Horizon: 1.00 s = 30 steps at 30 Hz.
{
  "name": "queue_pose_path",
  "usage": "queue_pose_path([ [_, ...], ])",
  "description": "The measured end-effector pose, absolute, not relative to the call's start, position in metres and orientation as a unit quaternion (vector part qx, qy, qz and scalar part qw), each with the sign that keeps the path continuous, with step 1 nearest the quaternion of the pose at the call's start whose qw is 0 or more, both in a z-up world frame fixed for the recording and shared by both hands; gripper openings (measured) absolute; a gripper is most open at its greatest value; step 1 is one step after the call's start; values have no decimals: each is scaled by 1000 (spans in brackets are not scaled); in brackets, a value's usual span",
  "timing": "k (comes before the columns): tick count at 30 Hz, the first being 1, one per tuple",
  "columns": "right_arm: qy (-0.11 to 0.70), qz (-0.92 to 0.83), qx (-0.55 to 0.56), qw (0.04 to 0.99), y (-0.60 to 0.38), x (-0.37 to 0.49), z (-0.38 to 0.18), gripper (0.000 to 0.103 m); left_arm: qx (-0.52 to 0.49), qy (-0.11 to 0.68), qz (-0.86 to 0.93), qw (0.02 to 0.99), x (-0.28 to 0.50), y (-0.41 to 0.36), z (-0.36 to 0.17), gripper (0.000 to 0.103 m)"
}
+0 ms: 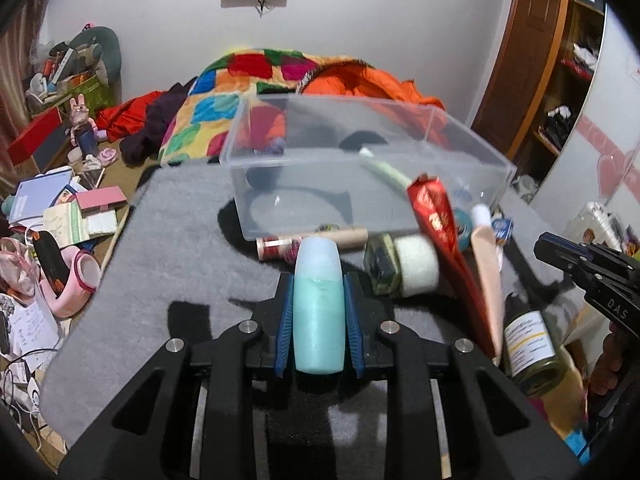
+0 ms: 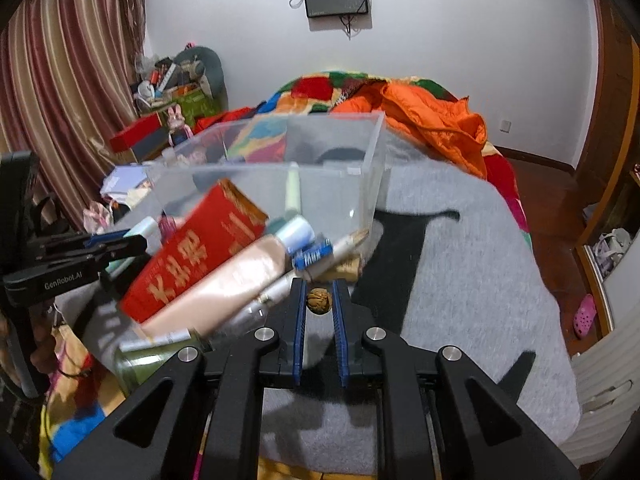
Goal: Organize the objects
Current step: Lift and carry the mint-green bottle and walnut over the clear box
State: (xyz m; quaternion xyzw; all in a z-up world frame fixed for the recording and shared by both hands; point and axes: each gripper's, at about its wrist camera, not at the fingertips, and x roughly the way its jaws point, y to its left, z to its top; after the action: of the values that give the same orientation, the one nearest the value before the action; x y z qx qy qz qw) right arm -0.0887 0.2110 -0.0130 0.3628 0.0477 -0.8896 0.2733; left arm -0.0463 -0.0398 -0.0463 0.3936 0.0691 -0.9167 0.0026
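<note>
My left gripper (image 1: pixel 319 282) is shut on a pale teal bottle (image 1: pixel 319 320), which points away along the fingers just above the grey mat (image 1: pixel 168 248). My right gripper (image 2: pixel 319 286) is shut on a small brown walnut (image 2: pixel 319 300) at its fingertips. Ahead of both stands a clear plastic box (image 1: pixel 460 152) (image 2: pixel 372 168) with a pale green tube (image 2: pixel 292 192) leaning inside. In front of the box lies a pile: a red packet (image 1: pixel 434 216) (image 2: pixel 196 256), a peach tube (image 1: pixel 486 272) (image 2: pixel 232 280), a white-lidded jar (image 1: pixel 416 266), a cardboard roll (image 1: pixel 352 236) and a labelled glass bottle (image 1: pixel 528 348).
A colourful quilt (image 1: pixel 224 100) and an orange jacket (image 2: pixel 432 120) lie behind the box. Books, boxes and a pink cup (image 1: pixel 80 280) crowd the floor on the left. A wooden wardrobe (image 1: pixel 532 60) stands on the right. The mat's right half (image 2: pixel 480 280) is bare.
</note>
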Motion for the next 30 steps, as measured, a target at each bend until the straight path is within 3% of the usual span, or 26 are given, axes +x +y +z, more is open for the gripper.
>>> queue_pose_path([
  [30, 33, -906, 297, 299, 168, -151, 54, 12, 329, 69, -942, -1, -111, -38, 23, 24],
])
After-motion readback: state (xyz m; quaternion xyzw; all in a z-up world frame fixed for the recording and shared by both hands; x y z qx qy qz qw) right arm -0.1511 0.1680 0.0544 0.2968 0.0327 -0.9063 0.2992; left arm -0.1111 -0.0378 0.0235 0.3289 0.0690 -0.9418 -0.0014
